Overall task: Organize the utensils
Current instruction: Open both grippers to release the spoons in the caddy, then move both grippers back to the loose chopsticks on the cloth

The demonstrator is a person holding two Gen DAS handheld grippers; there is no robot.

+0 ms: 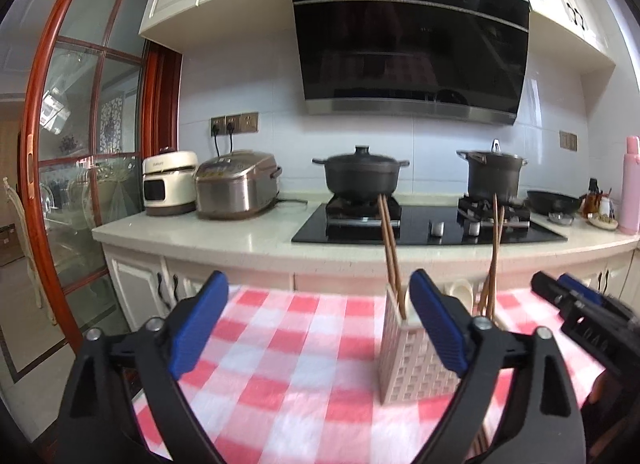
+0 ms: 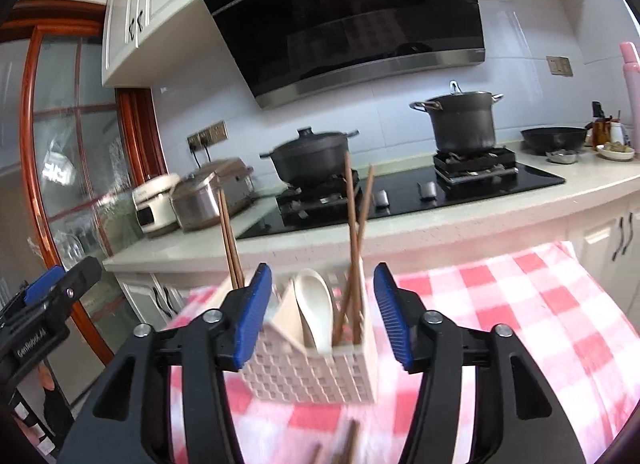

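Observation:
A beige perforated utensil caddy [image 2: 316,372] stands on a red-and-white checked cloth [image 2: 520,324]. It holds upright wooden chopsticks [image 2: 352,240], a second pair at its left [image 2: 230,240] and a white ceramic spoon [image 2: 316,304]. More chopsticks [image 2: 346,444] lie on the cloth in front of it. My right gripper [image 2: 322,312] is open and empty, just before the caddy. My left gripper [image 1: 320,320] is open and empty; the caddy [image 1: 412,360] stands by its right finger, with chopsticks [image 1: 390,244] rising from it. The right gripper also shows in the left wrist view [image 1: 576,304].
Behind the cloth runs a white counter [image 1: 224,232] with a black hob [image 1: 424,224], two dark pots [image 1: 360,176], a rice cooker [image 1: 236,184] and a wok [image 1: 554,200]. A pink bottle [image 1: 631,184] stands far right. A glass door with a red frame [image 1: 48,144] is at left.

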